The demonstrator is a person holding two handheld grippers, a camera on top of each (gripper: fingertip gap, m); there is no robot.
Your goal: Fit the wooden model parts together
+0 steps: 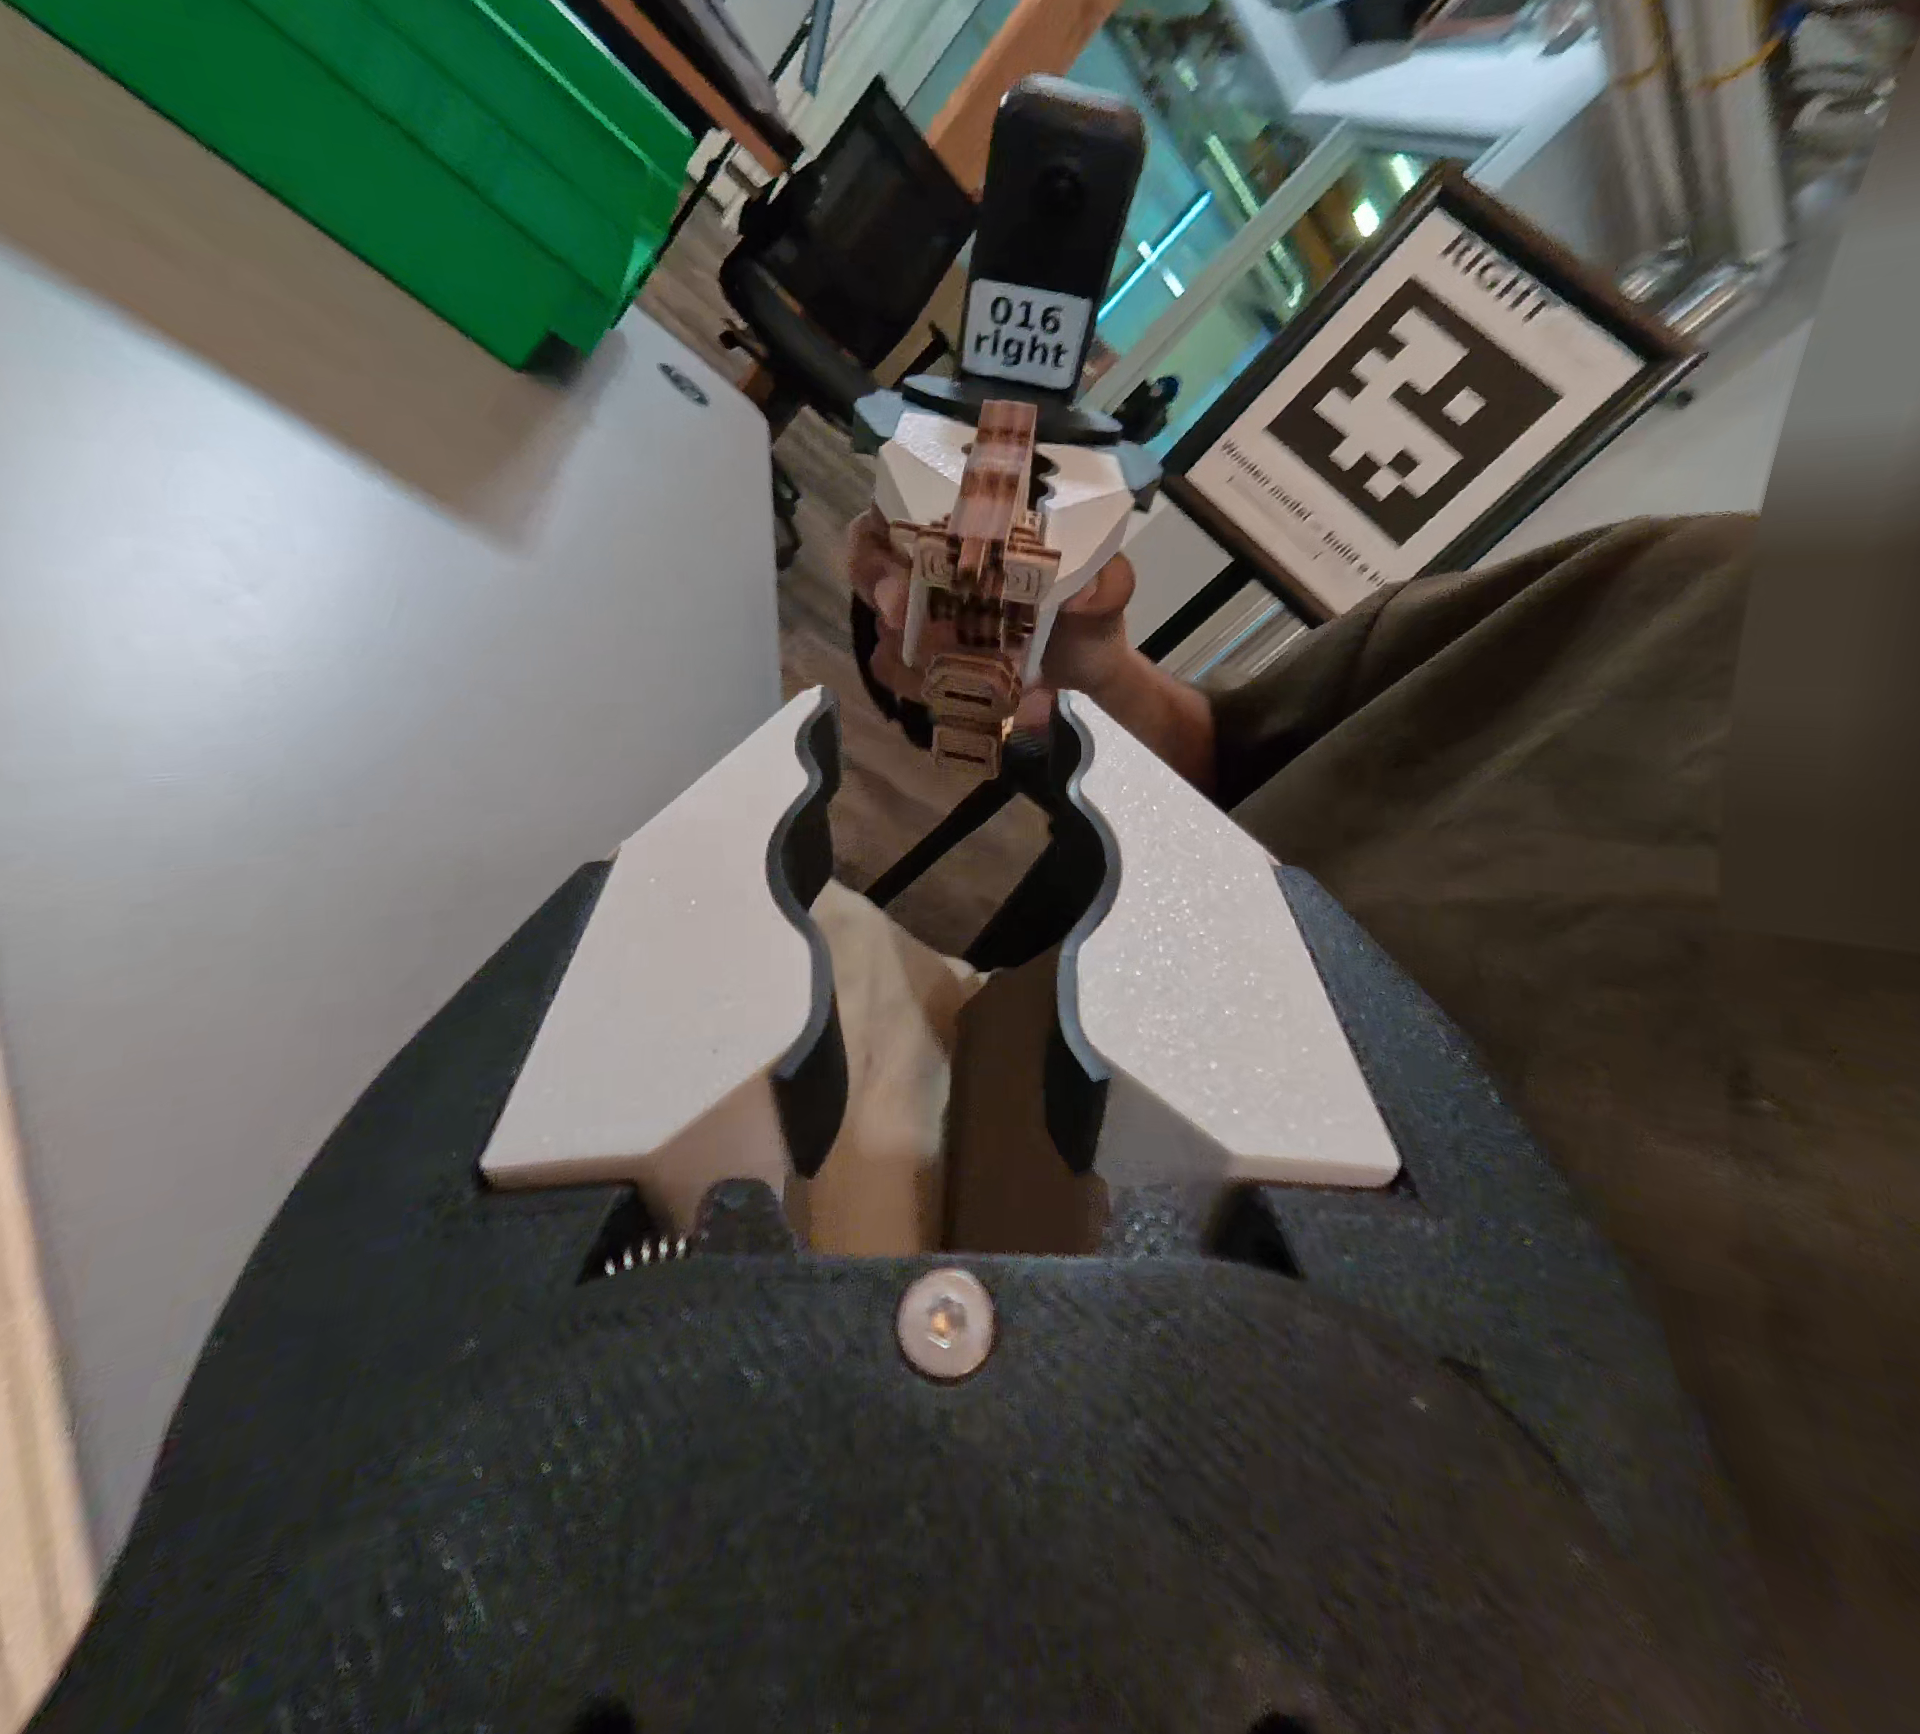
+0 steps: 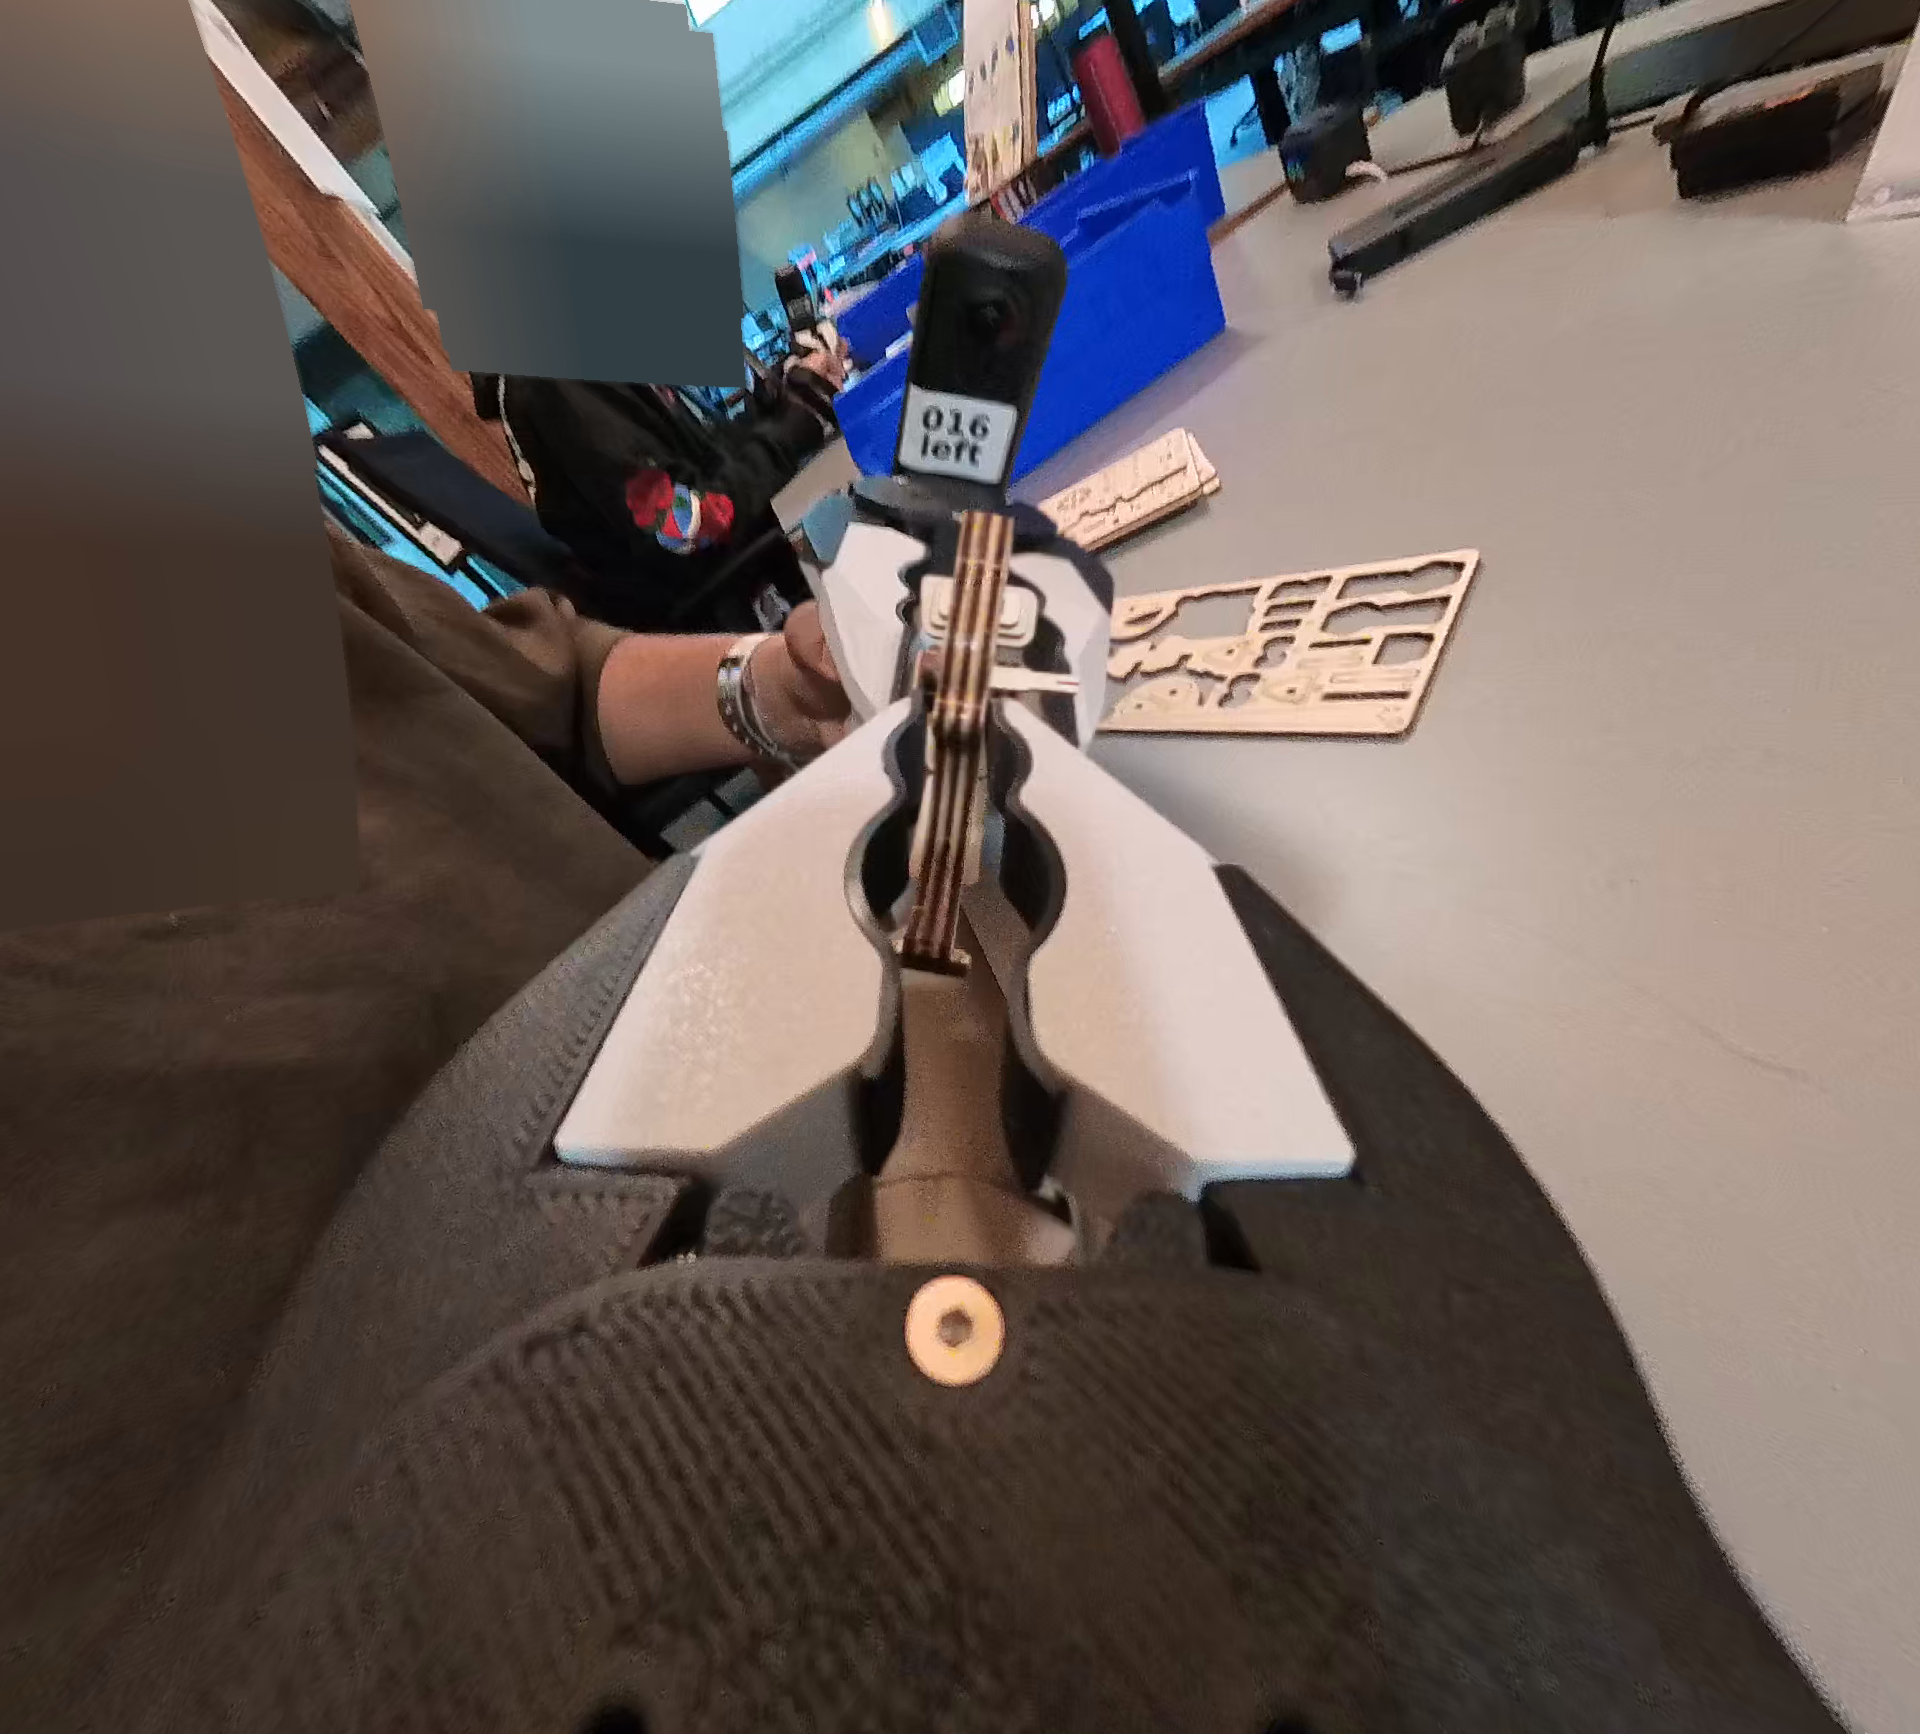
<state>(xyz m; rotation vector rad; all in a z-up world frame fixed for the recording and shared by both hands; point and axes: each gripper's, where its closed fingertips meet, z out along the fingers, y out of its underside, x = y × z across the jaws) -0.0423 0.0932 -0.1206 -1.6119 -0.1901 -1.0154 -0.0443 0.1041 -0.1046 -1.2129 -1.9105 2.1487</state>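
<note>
The wooden model (image 2: 948, 811) is a layered plywood assembly held in the air. My right gripper (image 2: 958, 734) is shut on it, with its edge running between the fingers. In the left wrist view the model (image 1: 977, 588) faces me end-on inside the right gripper (image 1: 982, 541), which a hand holds. My left gripper (image 1: 945, 723) is open, jaws wide apart, and the model's near end sits just at the gap between the tips without touching them. In the right wrist view the left gripper (image 2: 971, 635) stands opposite, around the model's far end.
A punched-out wooden sheet (image 2: 1278, 645) and a stack of sheets (image 2: 1132, 489) lie on the grey table (image 2: 1558, 905). A blue bin (image 2: 1101, 313) stands behind, green bins (image 1: 312, 74) at the left. A framed marker sign (image 1: 1423, 406) and a seated person (image 2: 644, 489) are nearby. Only a small space, under 4 cm, lies between the two pairs of fingers.
</note>
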